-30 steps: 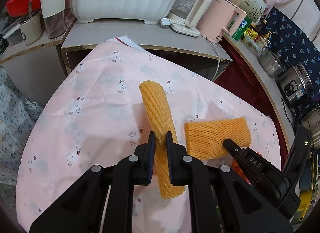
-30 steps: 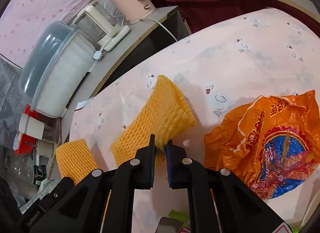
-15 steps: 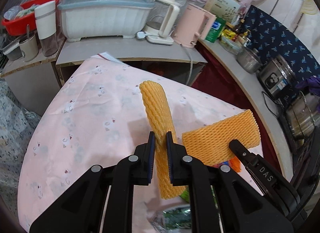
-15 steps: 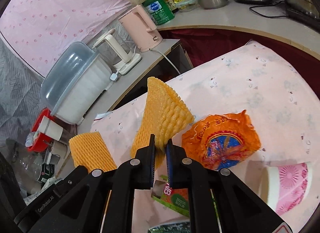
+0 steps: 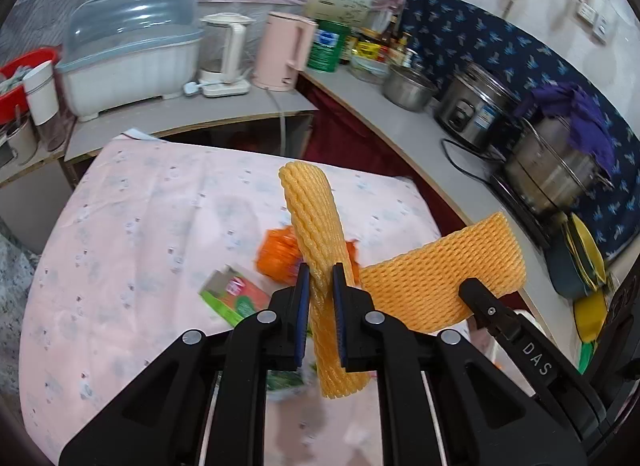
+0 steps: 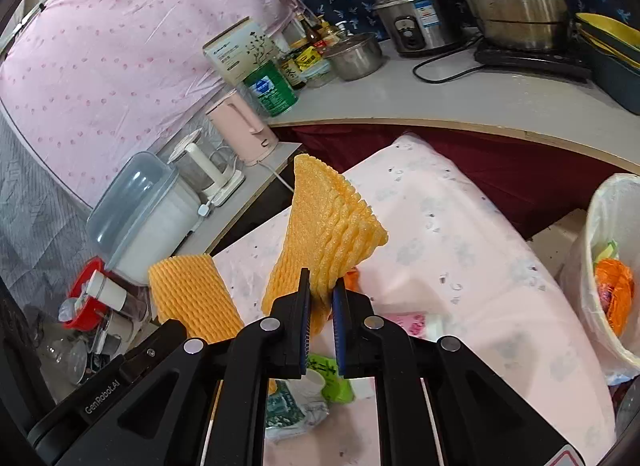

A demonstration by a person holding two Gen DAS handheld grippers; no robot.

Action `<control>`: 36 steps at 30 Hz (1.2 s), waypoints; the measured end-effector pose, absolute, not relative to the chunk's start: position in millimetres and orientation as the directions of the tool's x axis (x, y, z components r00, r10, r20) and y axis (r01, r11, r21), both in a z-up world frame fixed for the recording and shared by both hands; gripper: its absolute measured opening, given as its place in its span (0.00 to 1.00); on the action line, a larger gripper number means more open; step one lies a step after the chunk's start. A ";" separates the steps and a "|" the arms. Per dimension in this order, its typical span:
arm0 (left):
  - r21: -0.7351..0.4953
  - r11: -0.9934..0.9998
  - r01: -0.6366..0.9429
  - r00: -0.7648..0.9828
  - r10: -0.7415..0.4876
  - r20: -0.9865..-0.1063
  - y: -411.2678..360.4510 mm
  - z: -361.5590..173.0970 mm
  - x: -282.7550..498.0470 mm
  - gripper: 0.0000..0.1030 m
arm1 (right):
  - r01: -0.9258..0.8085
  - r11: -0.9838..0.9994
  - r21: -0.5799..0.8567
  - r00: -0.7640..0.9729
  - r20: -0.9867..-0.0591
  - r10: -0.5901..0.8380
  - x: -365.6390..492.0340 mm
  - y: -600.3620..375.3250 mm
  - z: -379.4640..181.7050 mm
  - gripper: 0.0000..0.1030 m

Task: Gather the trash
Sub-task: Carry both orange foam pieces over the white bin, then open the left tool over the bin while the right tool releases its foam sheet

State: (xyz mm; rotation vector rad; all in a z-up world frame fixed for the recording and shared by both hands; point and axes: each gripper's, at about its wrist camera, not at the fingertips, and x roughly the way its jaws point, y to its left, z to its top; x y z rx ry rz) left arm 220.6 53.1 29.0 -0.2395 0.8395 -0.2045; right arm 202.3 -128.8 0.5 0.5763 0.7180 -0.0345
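My left gripper (image 5: pixel 321 270) is shut on a yellow-orange foam fruit net (image 5: pixel 310 217), held upright above the pink-clothed table (image 5: pixel 132 225). My right gripper (image 6: pixel 321 286) is shut on a second, wider foam net (image 6: pixel 328 225), also lifted off the table. Each view shows the other net off to the side: the second net (image 5: pixel 440 278) in the left wrist view, the first net (image 6: pixel 192 294) in the right wrist view. An orange snack bag (image 5: pixel 278 256) and a green-and-orange packet (image 5: pixel 236 296) lie on the cloth below. A white-lined bin (image 6: pixel 600 225) stands at the right with an orange wrapper (image 6: pixel 616 298) inside.
A grey counter (image 5: pixel 192 117) behind the table carries a dish box (image 5: pixel 132 53), a glass kettle (image 5: pixel 224 53) and a pink kettle (image 5: pixel 280 49). The side counter holds a rice cooker (image 5: pixel 472 109) and a steel pot (image 5: pixel 556 169). A pink packet (image 6: pixel 412 324) and green wrappers (image 6: pixel 336 386) lie near the table's front.
Both grippers have risen and pulled back from the table, each carrying its foam net. The orange bag, other litter and the lined bin have come into view.
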 end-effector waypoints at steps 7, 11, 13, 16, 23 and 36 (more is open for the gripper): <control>-0.256 0.949 0.186 0.625 -0.316 -0.714 -12.4 30.4 195.2 0.11 | 0.306 0.807 0.505 0.779 -0.620 0.093 156.2 -195.8 0.9 0.09; -0.237 0.941 0.241 0.608 -0.337 -0.719 -48.1 29.0 181.4 0.11 | 0.348 0.786 0.511 0.784 -0.619 0.055 131.5 -228.3 -2.4 0.09; -0.232 0.936 0.266 0.597 -0.349 -0.723 -65.0 27.5 174.8 0.11 | 0.370 0.773 0.515 0.784 -0.619 0.037 120.4 -242.5 -5.0 0.09; -0.217 0.929 0.301 0.584 -0.359 -0.728 -87.6 25.1 165.6 0.11 | 0.402 0.753 0.520 0.784 -0.620 0.010 101.6 -267.1 -9.2 0.09; -0.185 0.908 0.377 0.553 -0.381 -0.741 -137.1 18.0 148.0 0.11 | 0.469 0.704 0.533 0.780 -0.624 -0.047 68.4 -314.9 -18.9 0.09; -0.155 0.862 0.482 0.499 -0.416 -0.760 -200.5 6.3 127.5 0.11 | 0.568 0.639 0.518 0.755 -0.637 -0.155 25.6 -372.6 -35.8 0.09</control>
